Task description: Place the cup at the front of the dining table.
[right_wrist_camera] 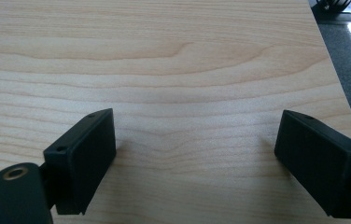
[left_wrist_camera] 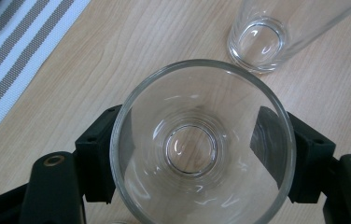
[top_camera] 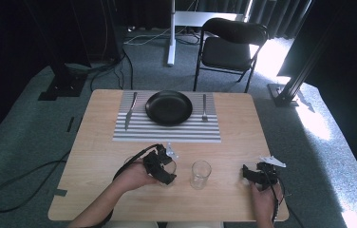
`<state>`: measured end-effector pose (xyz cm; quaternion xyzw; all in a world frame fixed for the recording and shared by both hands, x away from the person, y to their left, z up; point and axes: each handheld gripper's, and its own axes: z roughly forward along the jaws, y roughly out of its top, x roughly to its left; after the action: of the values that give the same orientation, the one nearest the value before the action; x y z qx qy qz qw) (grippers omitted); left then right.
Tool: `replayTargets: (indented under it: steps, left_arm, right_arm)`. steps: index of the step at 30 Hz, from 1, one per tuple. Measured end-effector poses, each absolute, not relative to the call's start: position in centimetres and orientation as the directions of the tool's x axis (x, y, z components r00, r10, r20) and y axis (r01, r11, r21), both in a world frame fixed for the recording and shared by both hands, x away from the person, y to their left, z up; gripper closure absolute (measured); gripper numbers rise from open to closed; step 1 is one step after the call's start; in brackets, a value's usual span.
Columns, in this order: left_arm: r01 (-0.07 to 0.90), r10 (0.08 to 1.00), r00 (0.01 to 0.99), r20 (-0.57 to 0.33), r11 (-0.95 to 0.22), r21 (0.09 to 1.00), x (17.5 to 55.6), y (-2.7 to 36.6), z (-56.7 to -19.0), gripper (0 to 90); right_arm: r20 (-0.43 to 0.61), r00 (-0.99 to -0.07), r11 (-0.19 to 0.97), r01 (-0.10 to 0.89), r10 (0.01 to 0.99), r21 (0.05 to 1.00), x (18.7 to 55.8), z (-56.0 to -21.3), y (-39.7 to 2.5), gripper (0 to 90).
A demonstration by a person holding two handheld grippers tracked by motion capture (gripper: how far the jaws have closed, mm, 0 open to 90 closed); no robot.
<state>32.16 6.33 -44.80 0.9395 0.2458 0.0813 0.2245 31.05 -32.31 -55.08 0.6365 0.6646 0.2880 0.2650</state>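
A clear drinking glass stands upright on the wooden table, seen from straight above in the left gripper view. My left gripper is shut on it, one black jaw against each side. In the high view that gripper sits at the table's front centre-left, with a hand behind it. A second, empty glass stands just to its right, apart from the first; the left gripper view has this second glass at the top. My right gripper rests low at the front right, open over bare wood.
A striped placemat lies at the far middle of the table with a black plate on it, a knife to the plate's left and a fork to its right. A black chair stands beyond the table. The table's right edge is near my right gripper.
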Motion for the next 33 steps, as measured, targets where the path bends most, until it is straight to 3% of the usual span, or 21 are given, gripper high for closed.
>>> replayTargets:
  steps: [12, 33]
  left_arm:
    - [0.424, 0.512, 0.857, 0.060, -0.767, 0.481, 32.5, 6.5, -44.5, 28.9]
    - [0.483, 0.578, 0.816, 0.015, -0.696, 0.531, 34.5, 7.4, -43.4, 28.9]
  right_arm:
    - [0.014, -0.049, 0.024, 0.693, 0.999, 0.720, 31.1, -55.1, -32.3, 12.0]
    - [0.015, -0.047, 0.022, 0.693, 0.999, 0.720, 31.1, -55.1, -32.3, 12.0]
